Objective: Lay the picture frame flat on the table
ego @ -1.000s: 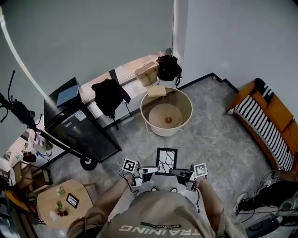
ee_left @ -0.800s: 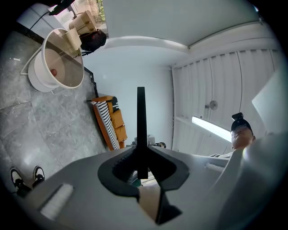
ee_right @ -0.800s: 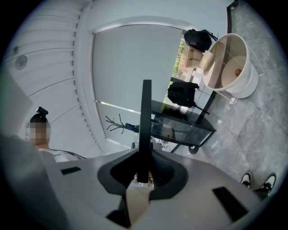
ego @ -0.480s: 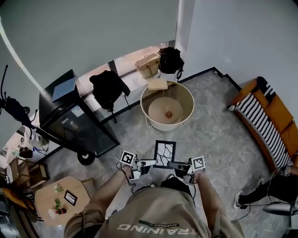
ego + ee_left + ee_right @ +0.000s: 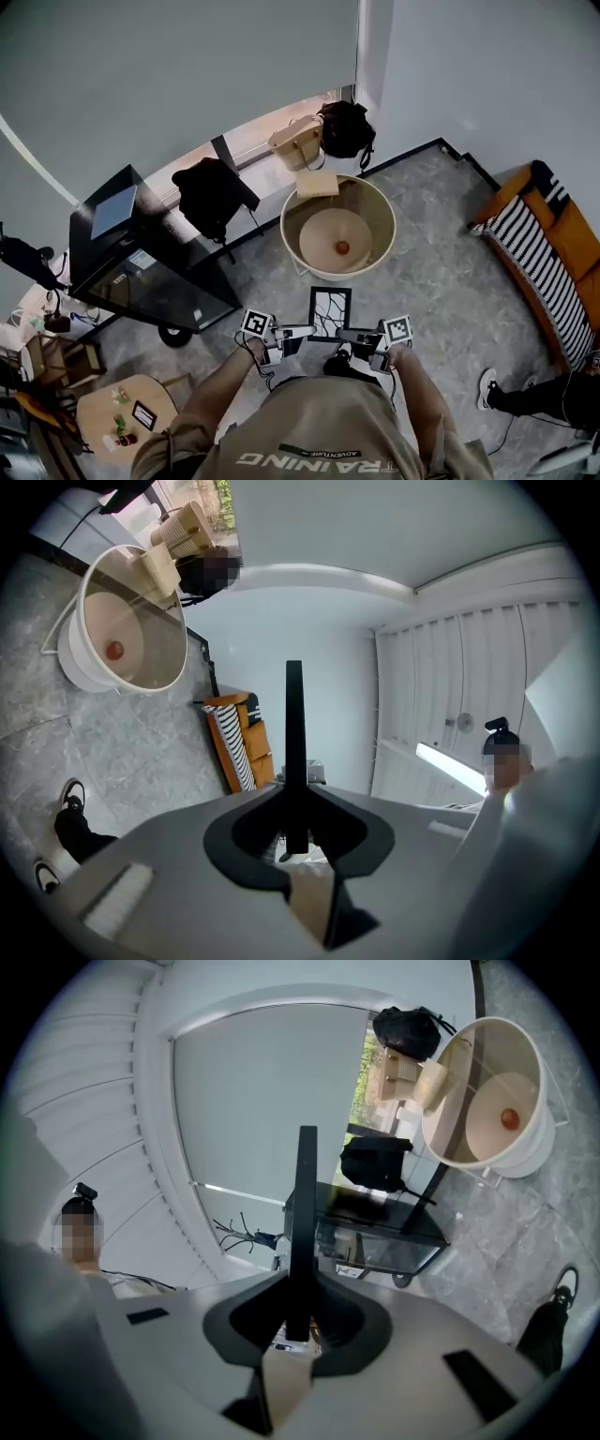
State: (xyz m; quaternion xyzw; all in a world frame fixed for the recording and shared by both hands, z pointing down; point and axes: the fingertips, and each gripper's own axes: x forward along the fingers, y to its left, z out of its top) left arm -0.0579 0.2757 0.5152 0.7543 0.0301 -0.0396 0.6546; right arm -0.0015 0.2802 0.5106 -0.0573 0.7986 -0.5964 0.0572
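In the head view, the person stands on the grey floor (image 5: 431,253) and holds the frame (image 5: 331,312) out in front of the chest. It is off the floor and short of the round desk (image 5: 333,272), which lies just beyond its far edge. The left tool (image 5: 305,331) grips the frame's near left corner and the right tool (image 5: 345,334) its near right corner. The frame has a black border around a white panel with dark branching lines. An orange ball (image 5: 342,247) lies inside the desk's raised rim. A black cabinet (image 5: 155,281) stands to the left, and a striped orange sofa (image 5: 544,253) runs along the right side. In the left gripper view, the frame (image 5: 294,724) shows edge-on as a thin black bar rising straight up from the notch of the left tool (image 5: 294,827), whose jaws are closed on its lower end. The round desk (image 5: 75,658) with the ball (image 5: 114,650) sits at upper left, well apart from the frame, and the sofa (image 5: 236,747) is behind it. In the right gripper view, the frame (image 5: 305,1222) is again a dark upright bar, clamped at its base between the jaws of the right tool (image 5: 298,1321). The round desk (image 5: 539,1138) and ball (image 5: 509,1117) are at upper right, with the cabinet (image 5: 375,1232) behind the frame.
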